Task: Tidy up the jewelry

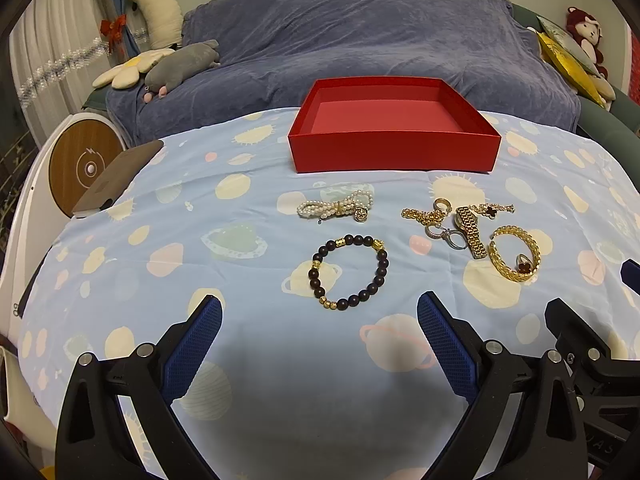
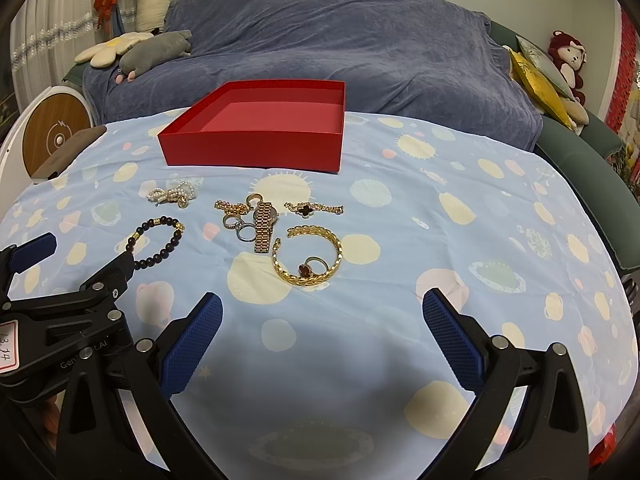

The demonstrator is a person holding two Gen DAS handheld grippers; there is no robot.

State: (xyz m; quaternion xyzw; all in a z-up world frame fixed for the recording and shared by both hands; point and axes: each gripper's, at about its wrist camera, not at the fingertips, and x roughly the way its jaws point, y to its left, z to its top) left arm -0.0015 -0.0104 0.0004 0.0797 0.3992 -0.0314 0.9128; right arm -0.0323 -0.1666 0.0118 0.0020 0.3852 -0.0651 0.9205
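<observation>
We hold both tongs spread wide and empty, left tongs (image 1: 319,320) and right tongs (image 2: 322,318), above the tabletop (image 1: 160,264); the jewelry lies before the empty red box (image 1: 394,148), beaded bracelet (image 1: 348,272) nearest.

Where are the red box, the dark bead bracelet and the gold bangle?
Red box (image 1: 394,151): left wrist view, on its front wall.
Dark bead bracelet (image 1: 317,282): left wrist view, on a bead of its left side.
Gold bangle (image 2: 335,259): right wrist view, on its right band.
</observation>
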